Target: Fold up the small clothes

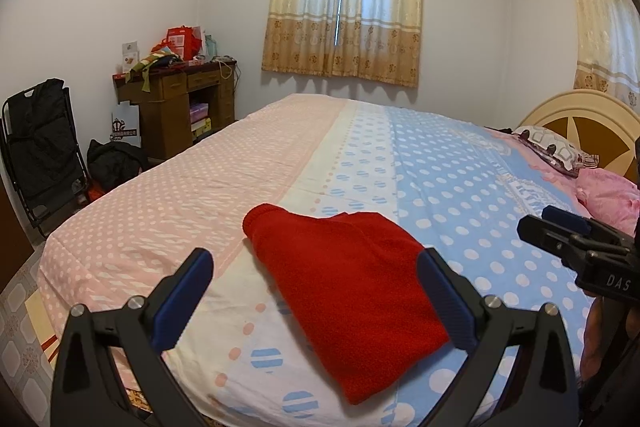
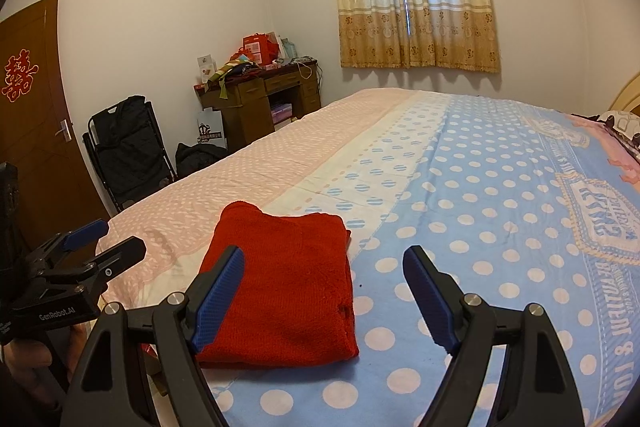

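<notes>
A red knitted garment (image 1: 348,299) (image 2: 280,287) lies folded into a rough rectangle on the polka-dot bedsheet (image 1: 460,167) (image 2: 500,211), near the bed's front edge. My left gripper (image 1: 314,259) hovers over its near side, open, with the jaws wide and nothing between the pads. My right gripper (image 2: 325,253) is open too; its left finger (image 2: 220,291) overlaps the garment's near left part in the picture, without gripping it. Each gripper shows in the other's view: the right gripper (image 1: 560,231) at the right edge, the left gripper (image 2: 108,239) at the left edge.
A patterned pillow (image 1: 552,147) and a pink bundle (image 1: 608,195) lie by the headboard (image 1: 588,115) at the right. Beyond the bed's left side stand a cluttered wooden desk (image 1: 176,99), a black folding chair (image 1: 40,147) and a brown door (image 2: 32,107).
</notes>
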Demonstrator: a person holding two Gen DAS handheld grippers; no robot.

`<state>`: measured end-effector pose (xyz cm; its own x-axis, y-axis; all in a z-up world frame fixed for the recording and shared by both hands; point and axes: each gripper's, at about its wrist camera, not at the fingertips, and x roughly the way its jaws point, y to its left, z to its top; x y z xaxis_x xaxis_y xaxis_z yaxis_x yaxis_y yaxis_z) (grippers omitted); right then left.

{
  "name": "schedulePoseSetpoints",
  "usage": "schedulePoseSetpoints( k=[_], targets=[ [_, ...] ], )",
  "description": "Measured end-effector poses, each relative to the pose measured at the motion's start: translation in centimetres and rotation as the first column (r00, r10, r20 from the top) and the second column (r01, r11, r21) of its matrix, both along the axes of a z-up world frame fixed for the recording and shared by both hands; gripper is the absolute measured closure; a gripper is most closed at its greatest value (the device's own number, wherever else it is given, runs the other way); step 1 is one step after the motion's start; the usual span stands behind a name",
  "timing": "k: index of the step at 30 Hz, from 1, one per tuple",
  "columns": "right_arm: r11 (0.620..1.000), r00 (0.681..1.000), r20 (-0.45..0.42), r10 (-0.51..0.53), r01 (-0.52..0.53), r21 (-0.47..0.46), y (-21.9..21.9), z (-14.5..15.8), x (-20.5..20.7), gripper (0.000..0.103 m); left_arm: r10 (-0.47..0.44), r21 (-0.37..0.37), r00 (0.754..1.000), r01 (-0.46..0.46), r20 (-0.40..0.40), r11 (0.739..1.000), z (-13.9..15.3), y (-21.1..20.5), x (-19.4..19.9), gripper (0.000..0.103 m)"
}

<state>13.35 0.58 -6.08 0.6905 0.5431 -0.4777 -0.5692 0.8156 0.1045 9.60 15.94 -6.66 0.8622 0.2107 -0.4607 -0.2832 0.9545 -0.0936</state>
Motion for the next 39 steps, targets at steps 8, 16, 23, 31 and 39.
schedulePoseSetpoints(
  k=[8, 16, 23, 31, 39],
  targets=[
    [1.0, 1.0, -0.005, 0.004, -0.004, 0.0, 0.0, 0.0, -0.6, 0.021, -0.003, 0.0, 1.0, 0.003, -0.002, 1.0, -0.1, -0.2, 0.0, 0.0],
    [1.0, 1.0, -0.006, 0.003, -0.003, 0.004, 0.0, -0.2, -0.8, 0.021, -0.004, -0.002, 1.0, 0.004, -0.003, 1.0, -0.1, -0.4, 0.0, 0.0],
    [1.0, 1.0, -0.008, 0.007, -0.007, -0.002, 0.1, -0.3, -1.0, 0.021, -0.005, 0.003, 1.0, 0.005, -0.002, 1.0, -0.1, -0.4, 0.0, 0.0],
    [1.0, 1.0, -0.003, 0.001, -0.001, 0.006, 0.2, -0.3, -1.4, 0.021, -0.017, 0.021, 1.0, 0.017, -0.005, 1.0, -0.2, -1.0, 0.2, 0.0],
    [1.0, 1.0, 0.006, -0.004, 0.004, 0.013, 0.2, -0.2, -1.7, 0.021, -0.04, 0.025, 0.999, 0.04, -0.004, 0.999, 0.0, -1.1, 0.2, 0.0]
  ],
)
